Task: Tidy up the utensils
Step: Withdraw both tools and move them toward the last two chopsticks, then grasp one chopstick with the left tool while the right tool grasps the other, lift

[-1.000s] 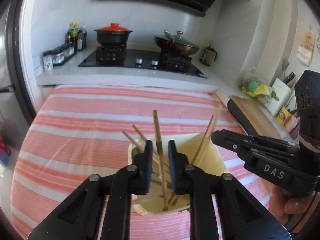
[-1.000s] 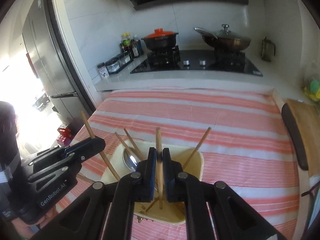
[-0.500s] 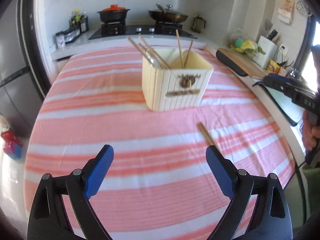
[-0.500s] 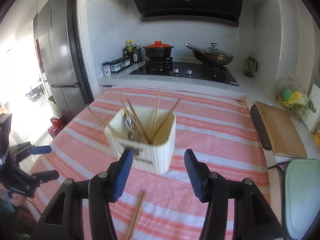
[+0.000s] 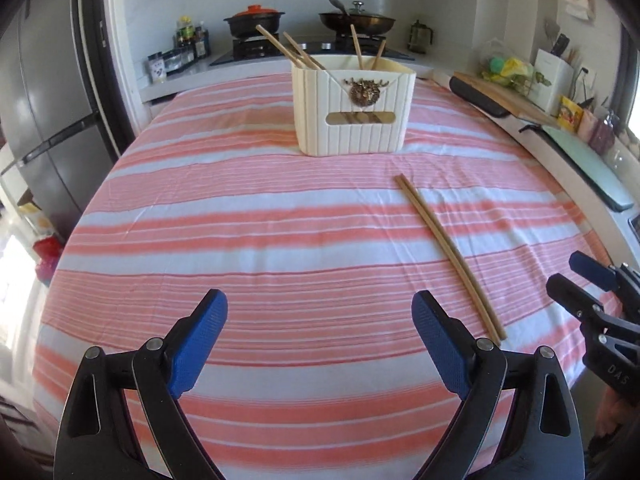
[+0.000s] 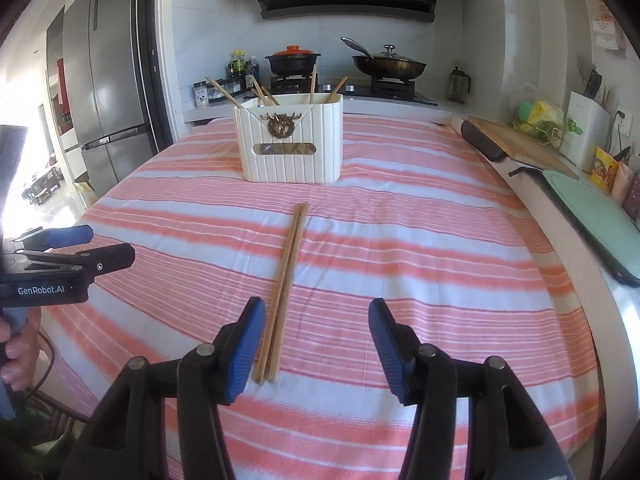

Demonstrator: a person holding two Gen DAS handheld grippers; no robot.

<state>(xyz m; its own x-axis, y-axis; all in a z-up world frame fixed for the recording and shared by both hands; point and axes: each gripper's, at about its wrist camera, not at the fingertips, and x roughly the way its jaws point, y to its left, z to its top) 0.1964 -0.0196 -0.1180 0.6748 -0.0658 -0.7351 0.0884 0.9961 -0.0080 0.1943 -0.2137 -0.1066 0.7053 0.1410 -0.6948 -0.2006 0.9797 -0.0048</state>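
Pink and white stripes run across the cloth (image 5: 280, 240) that covers the surface. A cream holder (image 5: 354, 110) stands upright toward the far side of it, with a dark metal ornament and a slot on its near wall. Several wooden chopsticks (image 5: 280, 46) lean inside it and stick out over the rim.

Two more loose chopsticks (image 6: 286, 280) lie side by side on the cloth, touching along their length, nearer than the holder and well apart from it. They point roughly from the holder toward the near edge.

Both claws are empty. The left claw (image 5: 320, 344) is spread wide over bare cloth, to the left of the loose pair. The right claw (image 6: 318, 344) is about half open, its blue pads clear of everything; the near ends of the loose pair lie just beside its left pad (image 6: 246, 344), between the two pads and under them in the right wrist view. Whether the pad touches them I cannot tell.

Beyond the surface, a stove (image 6: 348, 88) carries a red-lidded pot (image 6: 294, 60) and a pan (image 6: 388, 64).
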